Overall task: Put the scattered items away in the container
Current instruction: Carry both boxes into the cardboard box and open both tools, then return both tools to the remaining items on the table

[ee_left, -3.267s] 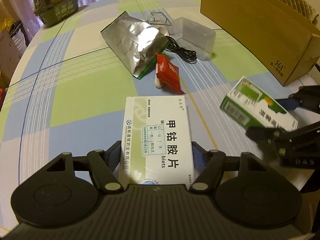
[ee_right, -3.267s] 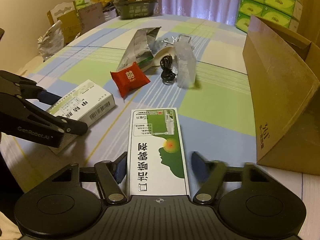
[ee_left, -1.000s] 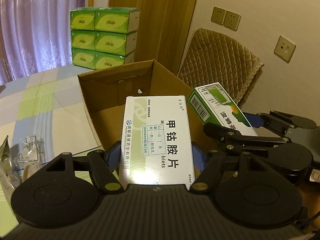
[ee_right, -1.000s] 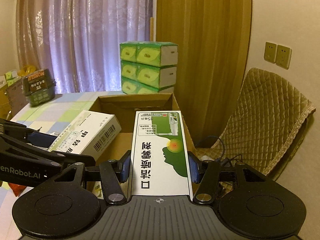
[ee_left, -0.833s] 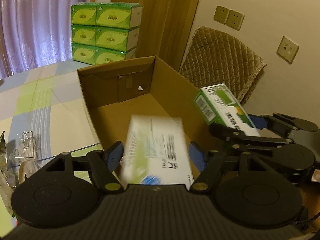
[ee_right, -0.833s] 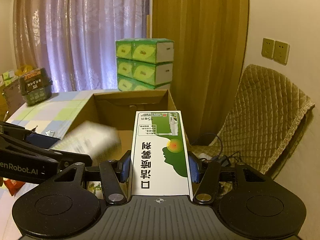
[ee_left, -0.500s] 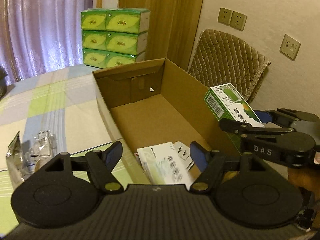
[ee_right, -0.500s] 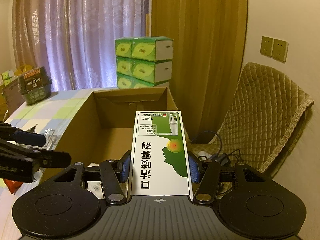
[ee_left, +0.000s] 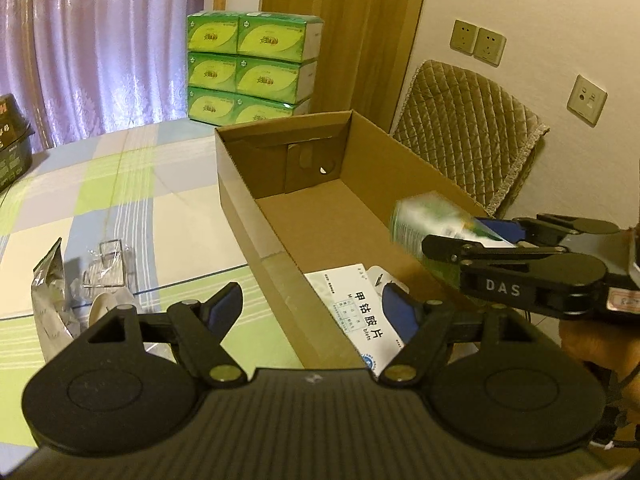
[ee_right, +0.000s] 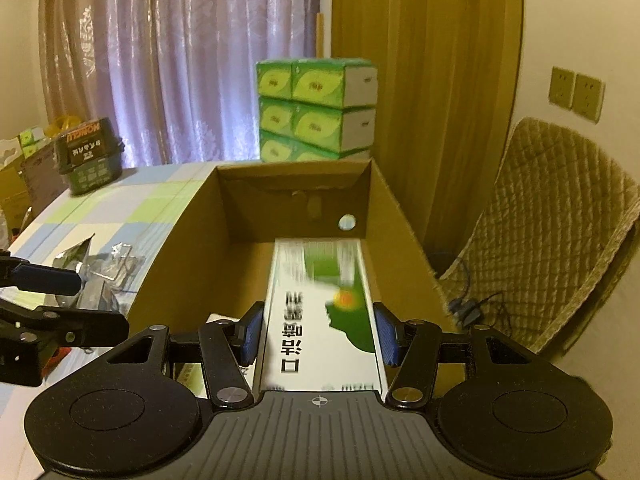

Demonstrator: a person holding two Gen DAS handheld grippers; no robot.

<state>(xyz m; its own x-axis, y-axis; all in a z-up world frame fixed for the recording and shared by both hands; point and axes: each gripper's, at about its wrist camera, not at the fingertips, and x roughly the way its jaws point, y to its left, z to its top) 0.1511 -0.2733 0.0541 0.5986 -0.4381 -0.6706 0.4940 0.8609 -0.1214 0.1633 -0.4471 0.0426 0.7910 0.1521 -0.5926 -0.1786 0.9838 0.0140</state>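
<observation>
Left gripper (ee_left: 312, 308) hanging spread wide and empty over the cardboard box (ee_left: 244, 200), white medicine box (ee_left: 360, 312) lying on the box floor, right gripper (ee_right: 318, 330) at three o'clock, fingers parted, blurred green-and-white box (ee_right: 324, 308) sitting loose between them above the box interior.

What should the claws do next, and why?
Probably swing the left claw over to the table for the foil bag. It is open and empty, the white box lies in the cardboard box, and the blurred green box seems to be slipping from the right claw.
</observation>
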